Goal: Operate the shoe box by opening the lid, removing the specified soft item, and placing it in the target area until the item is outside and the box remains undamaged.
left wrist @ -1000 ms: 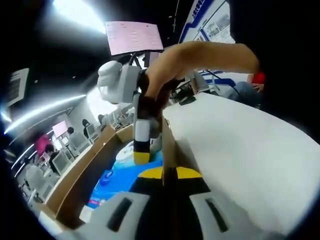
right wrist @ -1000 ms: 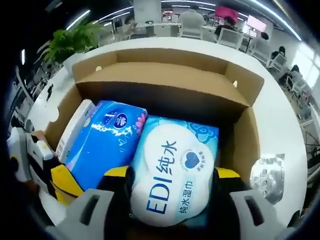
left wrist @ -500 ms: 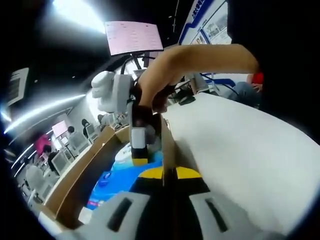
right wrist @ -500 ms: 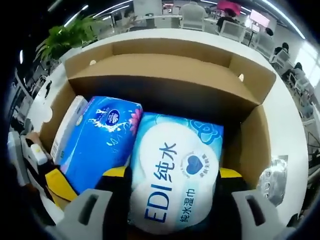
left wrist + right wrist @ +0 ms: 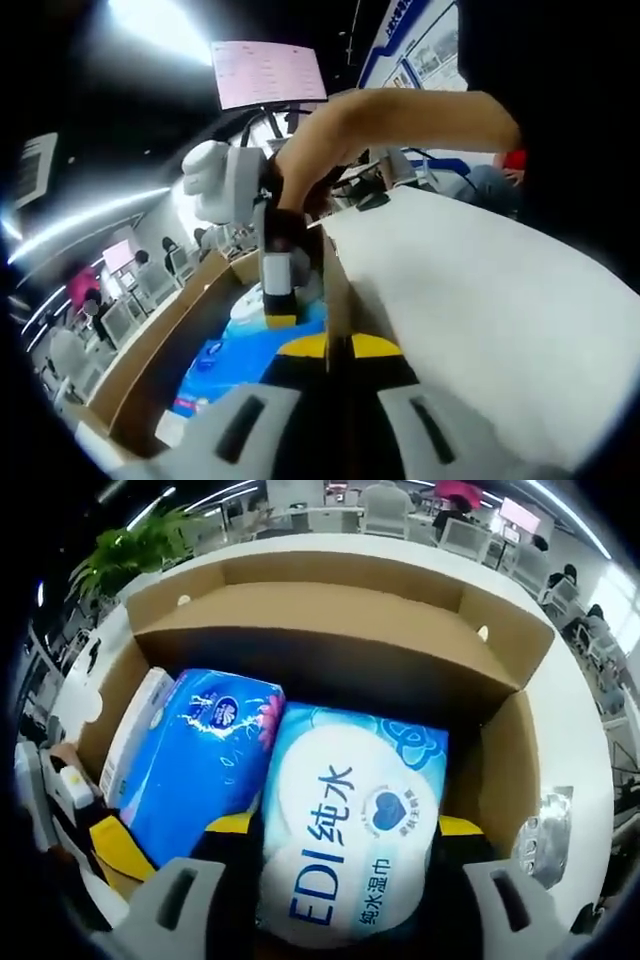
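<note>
The white bench (image 5: 575,730) carries an open brown cardboard shoe box (image 5: 330,630), its lid (image 5: 340,580) folded back at the far side. Inside the box, side by side and touching, lie two soft packs. The wet wipes pack (image 5: 350,820) is light blue with a large white rounded label reading "EDI 纯水", a small dark blue heart and smaller characters "纯水湿巾". Left of it sits a blue tissue pack (image 5: 205,755) with a dark oval logo and a pink flower print; its writing is too small to read. A narrow white packet (image 5: 135,735) stands between the tissue pack and the box wall.

The right tool (image 5: 345,855) has its jaws on either side of the wet wipes pack's near end, apparently gripping it inside the box. The left tool (image 5: 338,352) is clamped on the thin upright box wall (image 5: 335,290). A green potted plant (image 5: 130,555) stands beyond the box.
</note>
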